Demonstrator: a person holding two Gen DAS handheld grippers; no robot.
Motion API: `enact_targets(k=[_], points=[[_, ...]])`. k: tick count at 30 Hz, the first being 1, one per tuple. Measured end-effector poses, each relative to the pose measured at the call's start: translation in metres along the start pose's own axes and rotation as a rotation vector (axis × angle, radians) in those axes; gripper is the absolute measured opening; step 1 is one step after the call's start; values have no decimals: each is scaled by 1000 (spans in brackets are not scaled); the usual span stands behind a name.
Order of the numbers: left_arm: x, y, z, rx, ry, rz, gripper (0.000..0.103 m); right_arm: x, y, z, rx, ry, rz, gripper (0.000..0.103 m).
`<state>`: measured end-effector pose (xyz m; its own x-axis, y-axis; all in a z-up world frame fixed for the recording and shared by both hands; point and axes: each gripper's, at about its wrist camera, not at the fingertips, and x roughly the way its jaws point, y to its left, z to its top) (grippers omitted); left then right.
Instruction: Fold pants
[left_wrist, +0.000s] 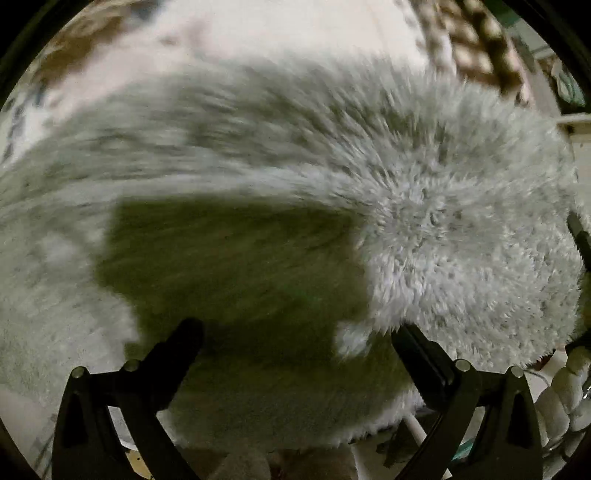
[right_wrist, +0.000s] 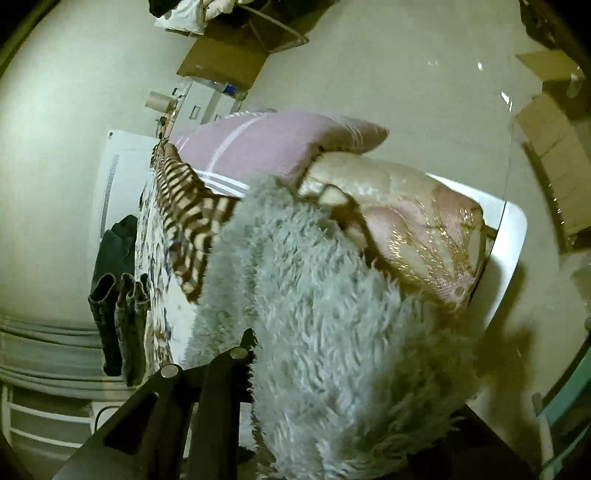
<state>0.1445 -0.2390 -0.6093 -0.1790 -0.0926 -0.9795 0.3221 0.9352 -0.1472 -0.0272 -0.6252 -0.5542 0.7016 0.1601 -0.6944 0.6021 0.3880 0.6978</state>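
Shaggy grey fleece pants (left_wrist: 424, 229) fill the left wrist view, blurred by motion, with a dark shadow across their near part. My left gripper (left_wrist: 297, 334) is open above them, fingers wide apart, holding nothing; its right finger (left_wrist: 421, 354) touches a raised fold. In the right wrist view the same furry pants (right_wrist: 332, 314) lie right in front of the camera and over my right gripper (right_wrist: 255, 354). Its left finger (right_wrist: 242, 345) presses against the fleece; the other finger is hidden by the fabric.
The pants lie on a bed with a patterned sheet (right_wrist: 155, 236). A brown striped cloth (right_wrist: 188, 218), a pink striped pillow (right_wrist: 266, 147) and a pink-gold cushion (right_wrist: 424, 229) lie beyond. Dark jeans (right_wrist: 118, 295) hang off the bed's left side. Cardboard boxes (right_wrist: 225, 59) stand on the floor.
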Motion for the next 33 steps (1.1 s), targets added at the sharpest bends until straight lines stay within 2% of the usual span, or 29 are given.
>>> enact_targets(k=[6,12,14,17,18,23,25,26,27,29,31,33], points=[[-57,64,-23,-110,-90,-61,103,-28,77,-23,-141,-7,-18,17],[-109,170,-62,-273,-188,-125,103,-21,191,-89,-378,44,-23,17],[-122,212,-80,-346,-220,-143,103,-4,233,-131,-475,82,-23,17],[-133,274,-113,-452,-252,-159,103,33,276,-199,-578,161,-23,17],[-134,283,-121,-475,-260,-157,103,50,289,-230,-627,192,-28,17],[-134,366,-166,-571,-300,-100,103,129,319,-369,-845,364,-90,18],[-130,388,-177,-604,-304,-96,103,167,317,-418,-903,482,-159,25],[-130,400,-183,-627,-311,-104,103,180,316,-431,-905,528,-173,35],[-131,409,-187,-641,-317,-112,103,189,315,-444,-902,585,-160,62],[-138,417,-188,-662,-341,-136,103,186,310,-455,-881,646,-104,82],[-148,421,-186,-661,-367,-158,103,170,313,-453,-852,673,-56,82],[-156,417,-175,-636,-395,-200,103,142,310,-435,-792,670,-19,83]])
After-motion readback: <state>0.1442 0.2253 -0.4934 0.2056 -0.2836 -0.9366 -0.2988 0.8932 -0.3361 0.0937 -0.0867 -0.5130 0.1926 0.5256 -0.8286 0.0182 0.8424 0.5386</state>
